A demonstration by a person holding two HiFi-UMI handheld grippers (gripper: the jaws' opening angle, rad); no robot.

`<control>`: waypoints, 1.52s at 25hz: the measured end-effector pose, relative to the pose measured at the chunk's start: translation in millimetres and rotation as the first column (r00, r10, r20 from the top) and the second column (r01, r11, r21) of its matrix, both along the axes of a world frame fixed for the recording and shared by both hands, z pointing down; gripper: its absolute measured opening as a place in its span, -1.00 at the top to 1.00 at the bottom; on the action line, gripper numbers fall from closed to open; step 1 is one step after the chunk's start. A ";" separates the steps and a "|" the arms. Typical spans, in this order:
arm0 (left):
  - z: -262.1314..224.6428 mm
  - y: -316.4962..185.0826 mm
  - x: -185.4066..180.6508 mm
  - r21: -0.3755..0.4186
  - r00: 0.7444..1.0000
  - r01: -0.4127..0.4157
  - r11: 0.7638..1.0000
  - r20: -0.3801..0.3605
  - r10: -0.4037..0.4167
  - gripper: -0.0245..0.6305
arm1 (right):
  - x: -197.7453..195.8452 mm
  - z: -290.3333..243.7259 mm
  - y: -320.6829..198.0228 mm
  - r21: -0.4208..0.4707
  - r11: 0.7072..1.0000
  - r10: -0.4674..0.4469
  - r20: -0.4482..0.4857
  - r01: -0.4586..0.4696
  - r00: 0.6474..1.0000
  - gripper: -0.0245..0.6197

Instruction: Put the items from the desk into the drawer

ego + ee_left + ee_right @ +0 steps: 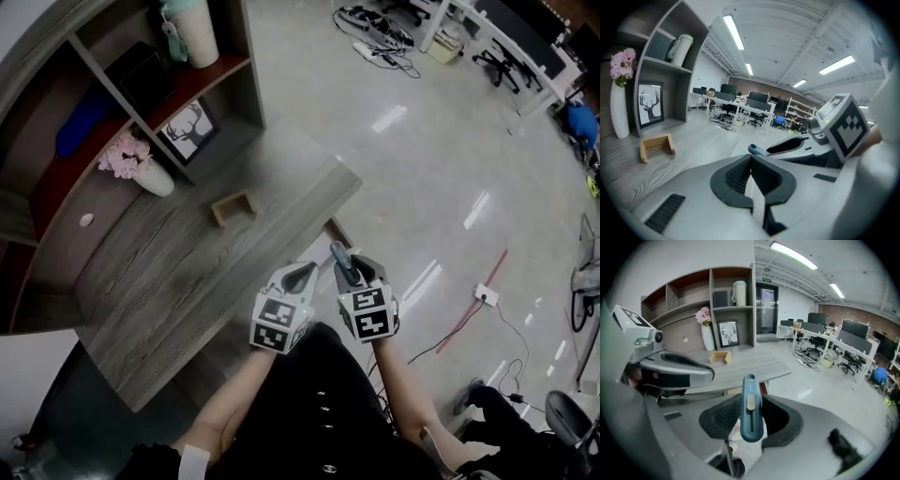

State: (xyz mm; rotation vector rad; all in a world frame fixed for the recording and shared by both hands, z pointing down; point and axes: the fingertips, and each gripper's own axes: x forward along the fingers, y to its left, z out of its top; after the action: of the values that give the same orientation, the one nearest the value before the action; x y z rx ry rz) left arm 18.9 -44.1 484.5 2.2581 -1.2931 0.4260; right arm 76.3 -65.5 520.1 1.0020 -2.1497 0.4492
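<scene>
The thing in hand is a blue knife (750,397) of the box-cutting kind, with a pale slider set in a slot down its face. It looks like a light, stiff plastic body, smooth enough to slip if pinched weakly. It is safest gripped across the flat sides of the body, low on the handle and clear of the slider, so that a squeeze does not push the blade out. No blade shows at the tip.

The right gripper (751,422) has it that way: the jaws are drawn in narrow on the lower body, one ribbed pad against each flat side. The upper half stands up free above them. Knife and gripper hang in the air just off the near edge of the desk (169,272), toward its right-hand corner.

The left gripper (751,172) is just beside it, also off the desk's near edge. Its jaws are pressed together with nothing between them.

A small wooden stand (233,207) sits on the desk toward its back right. It is probably light and rigid, and best taken across one thin wall. I cannot make out an open drawer under the desk.
</scene>
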 end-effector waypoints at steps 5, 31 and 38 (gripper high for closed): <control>10.5 0.8 13.0 -0.018 0.999 -0.030 0.999 0.010 0.030 0.89 | 12.2 8.8 1.4 -0.015 0.999 0.028 0.001 -0.028 1.000 0.49; 82.7 -20.4 25.7 -0.075 1.000 -0.007 0.997 0.027 0.009 0.89 | 6.1 94.7 -27.1 -0.084 0.996 0.034 0.028 -0.032 0.999 0.49; 99.9 -22.6 22.6 -0.094 0.999 0.007 0.996 0.032 -0.004 0.89 | 2.8 118.4 -32.9 -0.112 0.993 0.028 0.030 -0.024 0.999 0.49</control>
State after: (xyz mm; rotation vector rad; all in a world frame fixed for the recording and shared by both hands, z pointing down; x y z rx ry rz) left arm 41.5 -66.7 584.4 2.1773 -1.2676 0.5128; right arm 79.2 -98.4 638.5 0.9669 -2.1168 0.5951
